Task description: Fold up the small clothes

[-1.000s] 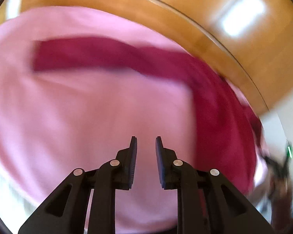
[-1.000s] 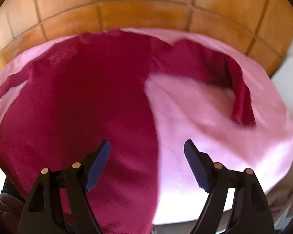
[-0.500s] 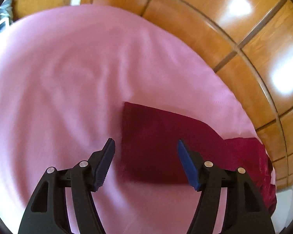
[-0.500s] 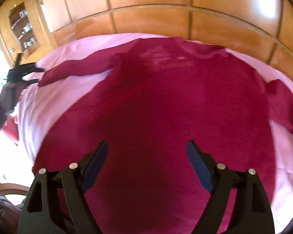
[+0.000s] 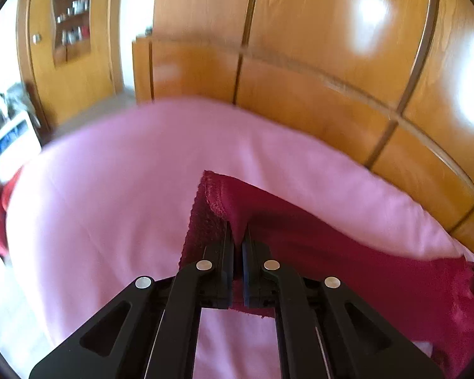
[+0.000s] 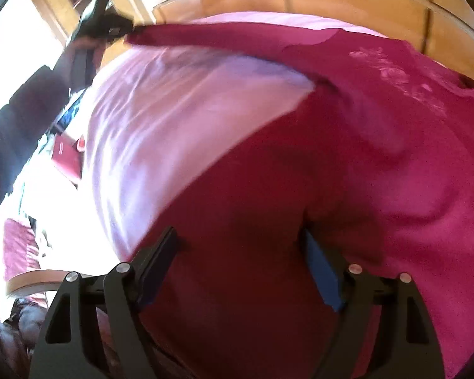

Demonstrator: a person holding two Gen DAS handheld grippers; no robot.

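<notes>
Right now my left gripper (image 5: 237,237) is clamped down on the cuff of the crimson top's sleeve (image 5: 224,199), the pads pinching a small ridge of cloth so the cuff edge stands up in front of the jaws. From the right wrist view that sleeve (image 6: 211,36) runs taut from the shoulder out to about ten o'clock, lifted clear of the pink bedspread (image 6: 173,120), with my left hand (image 6: 82,47) at its end.

My right gripper (image 6: 240,262) hangs with its jaws wide apart over the lower body of the crimson top (image 6: 347,173); nothing sits between the pads, and I cannot tell whether the tips brush the cloth. The top lies front up across the bed, neckline toward one o'clock near the wooden panelling (image 6: 347,3), hem toward me at six.

I judge the fabric to be light, soft and limp, with a slightly fuzzy nap at the cuff: it will sag and drape wherever it is unsupported, and it should drag a little on the bedspread rather than slide freely. It is in no way fragile, but a thin pinch can slip out or pull only the top layer.

For the sleeve, the cuff is the sensible hold. For the body, I would take the side seam or the hem corner at about seven o'clock, catching both layers.
</notes>
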